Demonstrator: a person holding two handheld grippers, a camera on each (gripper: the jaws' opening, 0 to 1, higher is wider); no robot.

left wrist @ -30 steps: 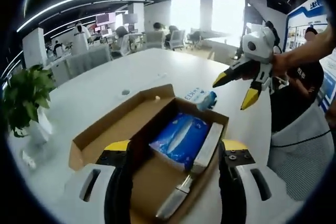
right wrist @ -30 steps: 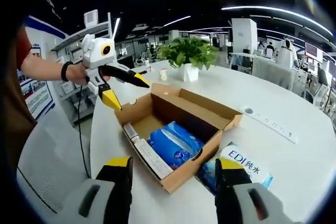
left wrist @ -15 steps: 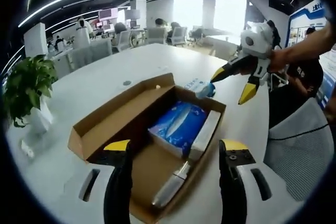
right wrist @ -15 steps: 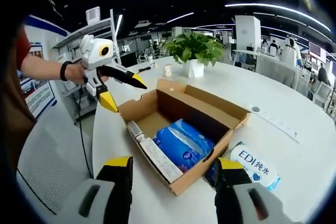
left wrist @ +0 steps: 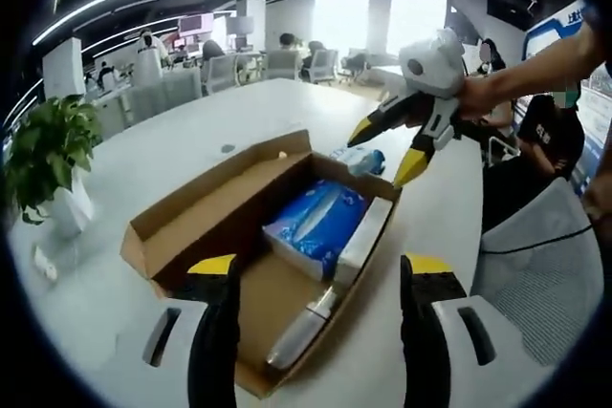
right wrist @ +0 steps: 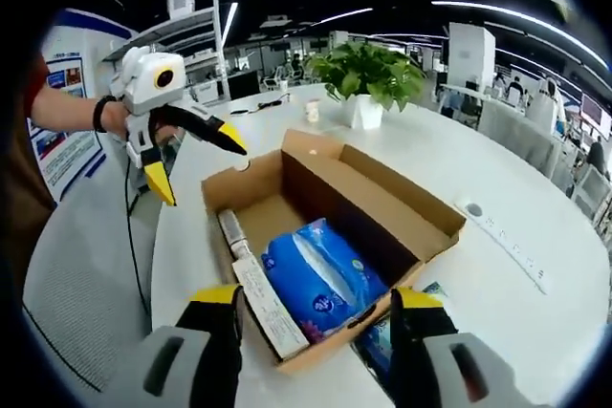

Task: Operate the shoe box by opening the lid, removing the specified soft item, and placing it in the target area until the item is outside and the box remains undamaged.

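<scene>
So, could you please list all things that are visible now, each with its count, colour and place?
Shoe box: one, brown cardboard, open on the table.
Soft pack: one, blue, inside the box.
Flat carton: one, white, inside the box beside the soft pack.
Tube: one, silver, inside the box.
Water pack: one, blue and white, on the table outside the box.
Plant: one, green in a white pot, on the table.
Table: one, white.
Power strip: one, white, on the table.
Left gripper: open.
Right gripper: open.
</scene>
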